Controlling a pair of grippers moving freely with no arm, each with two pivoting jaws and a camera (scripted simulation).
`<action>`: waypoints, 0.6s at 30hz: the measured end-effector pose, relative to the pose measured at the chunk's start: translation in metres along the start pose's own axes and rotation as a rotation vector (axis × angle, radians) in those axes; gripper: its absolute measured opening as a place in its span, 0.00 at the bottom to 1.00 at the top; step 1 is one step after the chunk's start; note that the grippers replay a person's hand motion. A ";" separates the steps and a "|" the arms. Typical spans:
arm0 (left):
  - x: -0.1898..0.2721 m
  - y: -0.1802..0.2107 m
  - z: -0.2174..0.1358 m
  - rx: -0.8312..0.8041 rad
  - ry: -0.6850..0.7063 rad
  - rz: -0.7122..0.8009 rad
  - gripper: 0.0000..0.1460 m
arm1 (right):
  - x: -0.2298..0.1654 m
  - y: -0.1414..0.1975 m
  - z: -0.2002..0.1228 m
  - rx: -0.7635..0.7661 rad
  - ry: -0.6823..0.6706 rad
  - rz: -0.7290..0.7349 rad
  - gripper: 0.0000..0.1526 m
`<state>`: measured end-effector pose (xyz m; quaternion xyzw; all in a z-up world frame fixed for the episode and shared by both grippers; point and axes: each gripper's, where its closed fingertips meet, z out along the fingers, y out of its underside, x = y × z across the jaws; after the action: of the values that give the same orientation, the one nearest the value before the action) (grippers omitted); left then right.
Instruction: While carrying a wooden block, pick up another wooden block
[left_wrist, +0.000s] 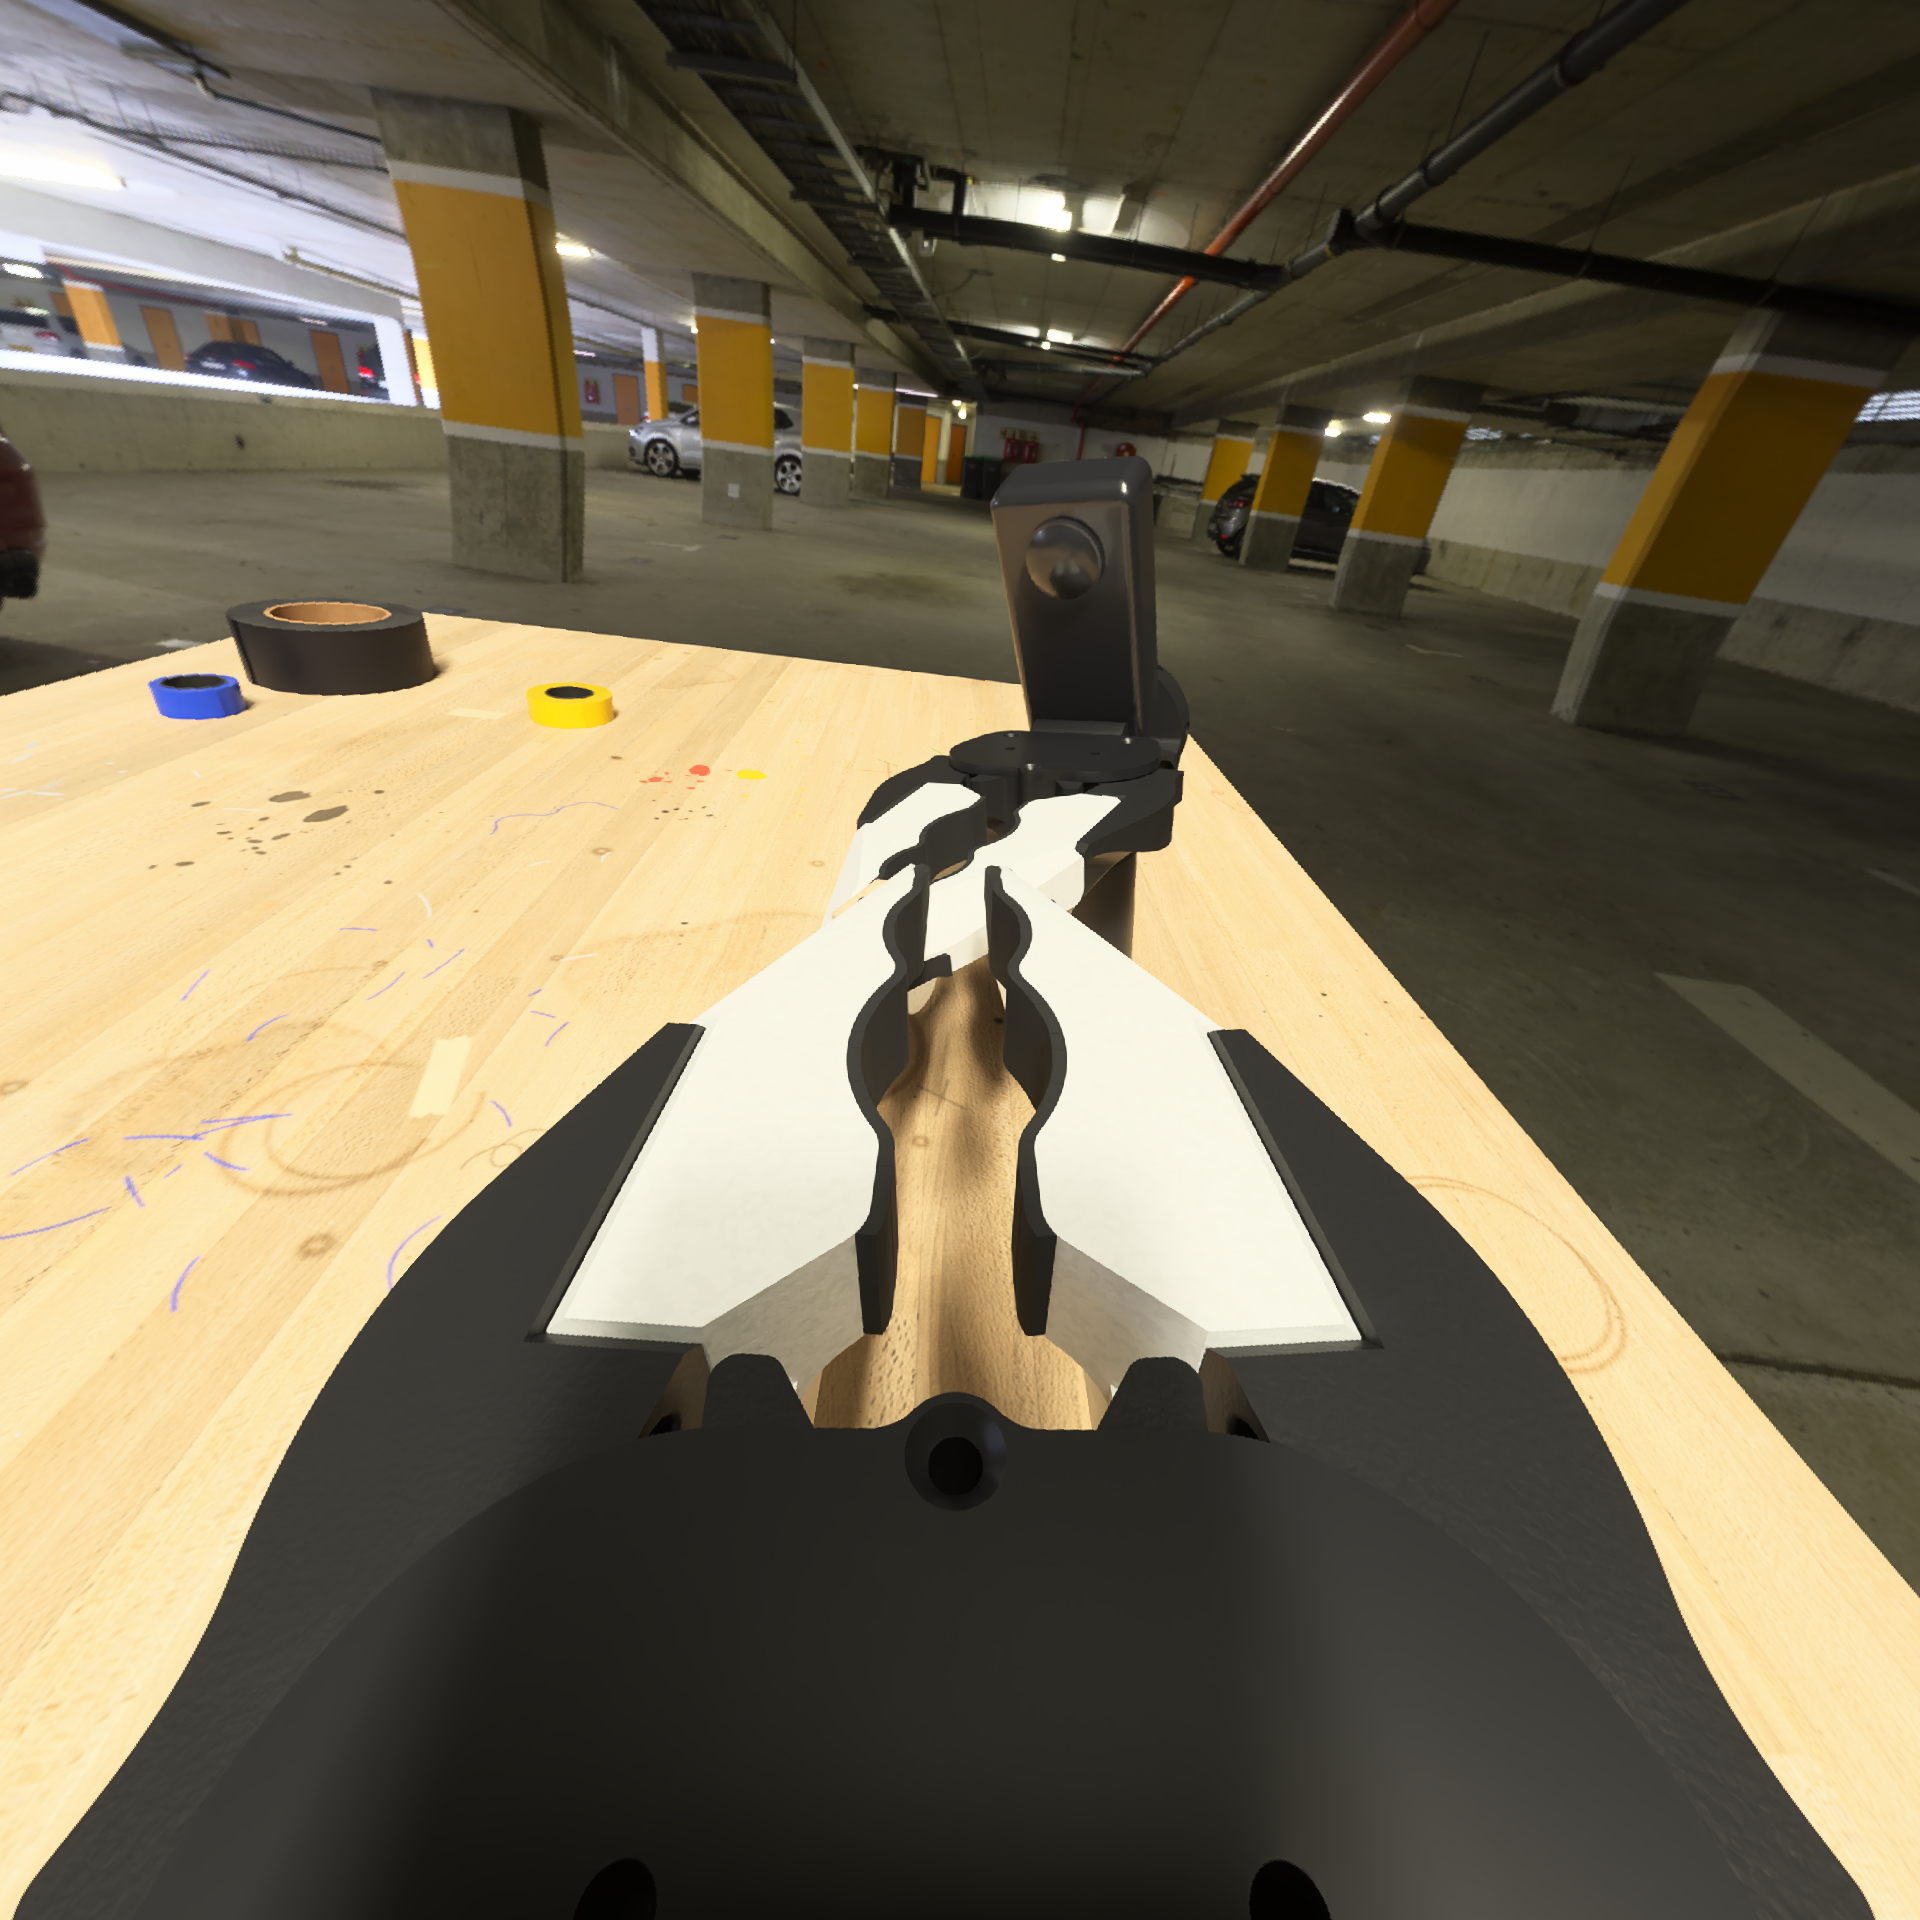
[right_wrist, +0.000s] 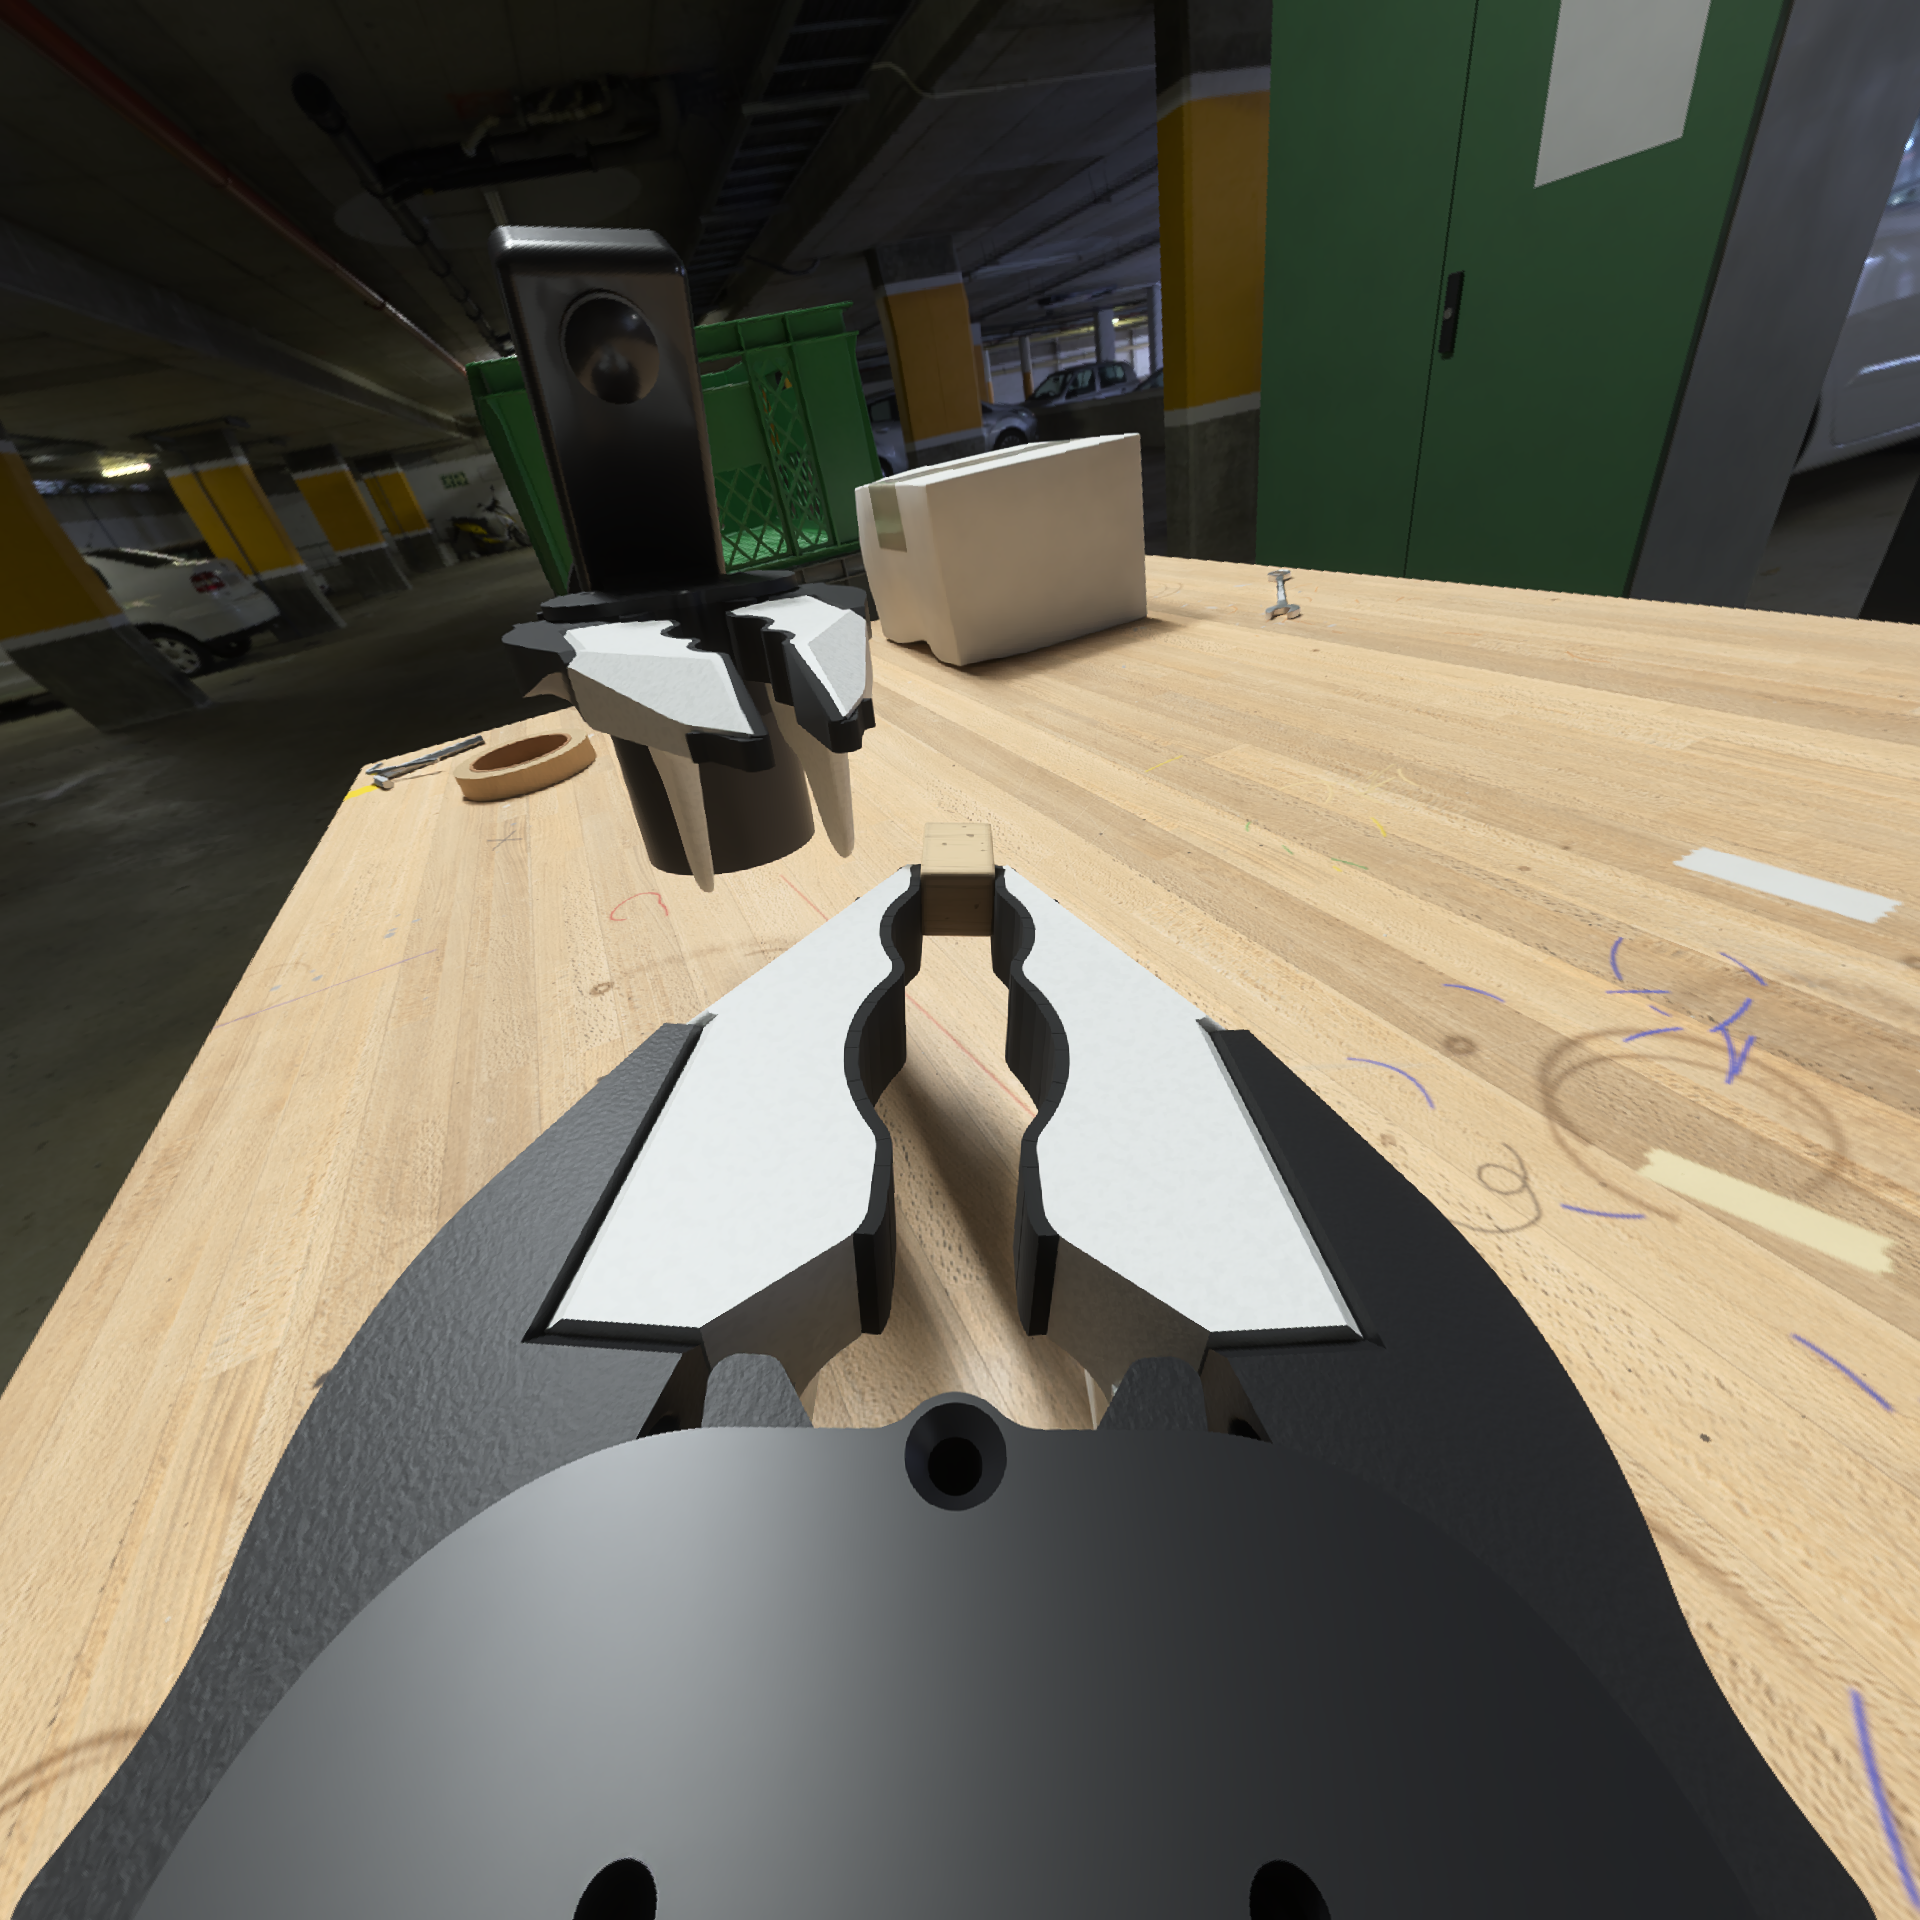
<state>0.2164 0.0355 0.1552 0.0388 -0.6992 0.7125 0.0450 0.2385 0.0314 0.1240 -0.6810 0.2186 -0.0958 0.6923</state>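
My right gripper (right_wrist: 956, 899) is shut on a small light wooden block (right_wrist: 956, 883), pinched between its fingertips just above the wooden table (right_wrist: 1351, 831). My left gripper (right_wrist: 774, 862) hovers close to the left of the block, facing the right gripper. Its fingers slant down with a gap between them that holds nothing. In the left wrist view my left gripper (left_wrist: 956, 894) has a narrow gap at its tips. The right gripper (left_wrist: 904, 914) sits right in front of them and overlaps them. I see only this one block.
Black (left_wrist: 330, 644), blue (left_wrist: 197, 694) and yellow (left_wrist: 569, 704) tape rolls lie at the far left. A green crate (right_wrist: 790, 436), a white box (right_wrist: 1008, 551), a tan tape ring (right_wrist: 525, 764), a hand tool (right_wrist: 426, 758) and a wrench (right_wrist: 1283, 594) lie at the far end. The table edge (left_wrist: 1351, 935) runs to the right.
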 end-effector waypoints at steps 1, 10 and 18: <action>-0.001 0.000 0.000 0.000 -0.006 0.002 0.06 | 0.000 0.000 0.000 0.001 0.002 -0.003 0.08; -0.004 0.003 0.003 -0.017 -0.032 0.000 0.18 | -0.008 0.005 0.004 -0.028 -0.029 -0.022 0.08; -0.006 -0.001 -0.001 0.008 -0.038 0.000 0.06 | -0.005 0.002 0.002 -0.013 -0.019 -0.010 0.08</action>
<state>0.2228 0.0368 0.1550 0.0524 -0.6969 0.7145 0.0313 0.2345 0.0351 0.1226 -0.6874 0.2091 -0.0914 0.6894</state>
